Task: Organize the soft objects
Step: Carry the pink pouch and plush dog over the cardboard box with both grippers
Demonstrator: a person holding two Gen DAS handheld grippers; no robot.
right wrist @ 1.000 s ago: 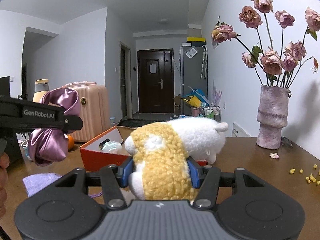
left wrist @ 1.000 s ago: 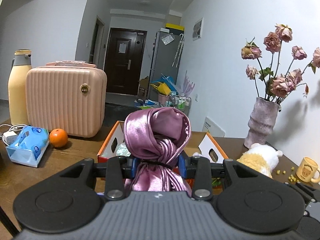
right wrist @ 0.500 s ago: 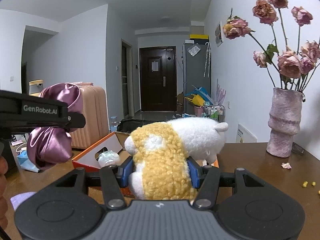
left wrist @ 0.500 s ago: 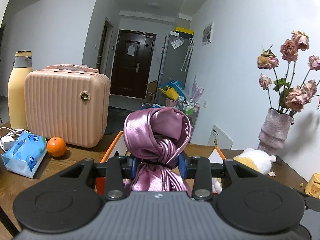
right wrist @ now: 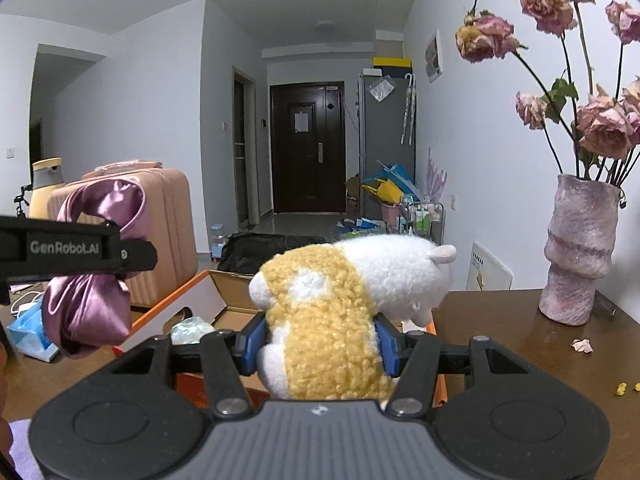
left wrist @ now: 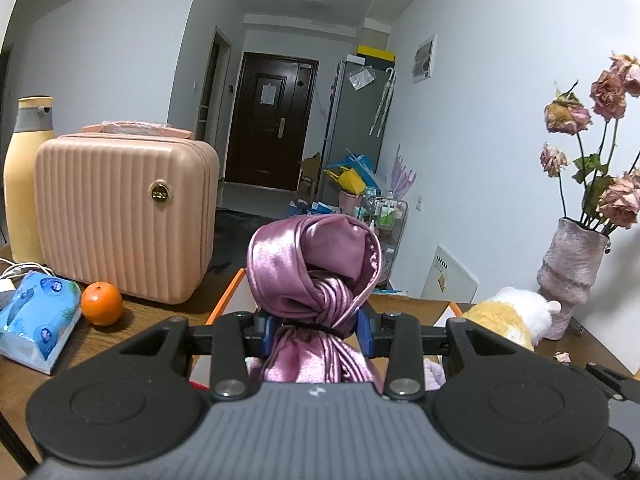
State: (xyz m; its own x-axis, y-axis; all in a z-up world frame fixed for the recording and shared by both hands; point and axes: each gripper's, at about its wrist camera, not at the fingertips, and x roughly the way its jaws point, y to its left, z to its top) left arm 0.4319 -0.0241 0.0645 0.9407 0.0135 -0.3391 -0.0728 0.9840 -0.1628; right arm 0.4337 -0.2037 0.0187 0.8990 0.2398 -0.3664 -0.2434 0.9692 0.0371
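Carrying step: left claw (left wrist: 316,326) clenched on knotted purple satin bundle (left wrist: 312,268), right claw (right wrist: 320,340) grasping yellow-and-white plush toy (right wrist: 340,300), both aloft near open orange cardboard box (right wrist: 176,312) (partly filled). Next, judged: lower in, release.

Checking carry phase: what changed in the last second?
Both grippers advanced over the orange box; the vase slid right in both views. Left gripper stays shut on the satin bundle, right gripper on the plush toy.
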